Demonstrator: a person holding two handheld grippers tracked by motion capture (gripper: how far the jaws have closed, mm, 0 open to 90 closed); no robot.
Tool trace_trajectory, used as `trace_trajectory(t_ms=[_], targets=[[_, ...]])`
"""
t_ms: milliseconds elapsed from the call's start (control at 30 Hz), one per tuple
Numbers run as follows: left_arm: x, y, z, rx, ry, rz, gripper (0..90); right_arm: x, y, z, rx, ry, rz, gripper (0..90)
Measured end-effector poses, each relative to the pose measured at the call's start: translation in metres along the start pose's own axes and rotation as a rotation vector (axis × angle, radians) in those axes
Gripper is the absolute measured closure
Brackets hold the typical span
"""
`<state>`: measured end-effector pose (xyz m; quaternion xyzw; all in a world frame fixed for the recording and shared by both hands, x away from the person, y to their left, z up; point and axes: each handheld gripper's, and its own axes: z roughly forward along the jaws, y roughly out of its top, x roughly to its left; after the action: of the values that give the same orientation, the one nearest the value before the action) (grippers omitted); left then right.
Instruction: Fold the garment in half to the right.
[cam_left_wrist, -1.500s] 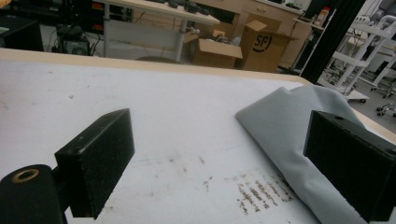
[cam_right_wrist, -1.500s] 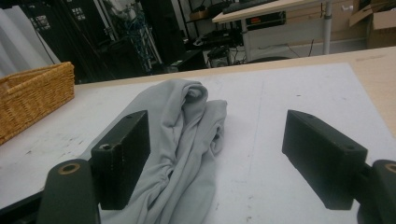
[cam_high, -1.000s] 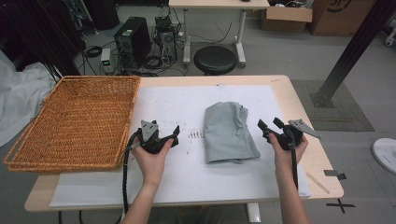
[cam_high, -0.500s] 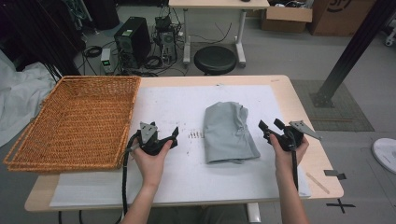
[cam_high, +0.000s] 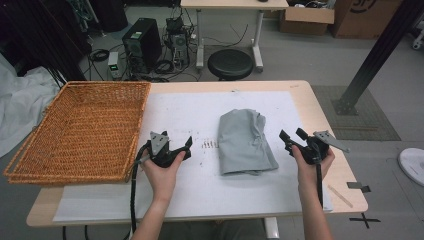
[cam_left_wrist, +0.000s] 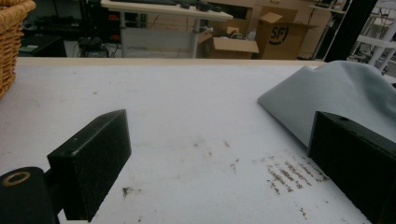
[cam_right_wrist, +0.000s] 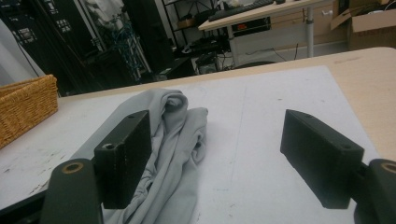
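L gripper (cam_high: 184, 146) is held released, nothing between jaws, just left of the cloth (cam_high: 246, 141). R gripper (cam_high: 291, 138) is likewise spread wide, empty, just right of cloth. Cloth is seen folded, mid-mat (cam_high: 200, 185), well right of the basket (cam_high: 80, 131). Judged light, soft, limp, prob. sagging when lifted; best pinched at both near corners or along side edges, w/ layers caught together.

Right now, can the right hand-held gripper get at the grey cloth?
Probably yes. The right hand-held gripper is open and sits just right of the grey cloth, with only bare white mat between them.
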<state>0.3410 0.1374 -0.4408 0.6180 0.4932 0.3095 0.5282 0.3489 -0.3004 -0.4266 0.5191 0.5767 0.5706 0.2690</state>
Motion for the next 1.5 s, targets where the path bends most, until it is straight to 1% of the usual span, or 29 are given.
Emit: trace_trajectory(t_ms=[100,167,233,400,500,600,667,967,1233,1500], targets=[[-0.0025,0.0024,0.0014,-0.010,-0.014,0.001,6.9,0.0006,0.0000,0.0000,-0.001,0.003,0.001,25.5],[-0.0038,0.0039,0.0027,-0.001,-0.021,0.009,7.0,0.0011,0.0002,0.0002,-0.001,0.004,-0.001,25.5],[-0.0041,0.0042,0.0029,-0.005,-0.021,0.011,7.1,0.0012,0.0002,0.0003,-0.002,0.006,0.001,25.5],[-0.0031,0.0029,0.0033,0.008,-0.019,0.018,7.0,0.0012,-0.0006,0.0010,0.001,0.007,0.001,25.5],[-0.0029,0.0025,0.0033,0.005,-0.022,0.016,7.0,0.0012,-0.0017,0.0019,0.007,0.009,0.000,25.5],[-0.0042,0.0013,0.0043,0.010,-0.025,0.028,7.0,0.0023,-0.0033,0.0031,0.010,0.001,-0.014,25.5],[-0.0045,0.0017,0.0043,0.007,-0.026,0.030,7.0,0.0031,-0.0041,0.0041,0.010,0.003,-0.010,25.5],[-0.0037,0.0029,0.0017,0.003,-0.022,0.022,7.0,0.0056,-0.0028,0.0049,0.010,0.012,-0.014,25.4],[-0.0094,0.0071,0.0071,-0.008,-0.041,0.014,7.6,0.0052,0.0007,0.0041,0.001,0.012,-0.015,25.5],[-0.0092,0.0057,0.0083,0.007,-0.040,0.025,7.9,0.0018,0.0011,0.0020,-0.001,0.008,-0.014,25.4]])
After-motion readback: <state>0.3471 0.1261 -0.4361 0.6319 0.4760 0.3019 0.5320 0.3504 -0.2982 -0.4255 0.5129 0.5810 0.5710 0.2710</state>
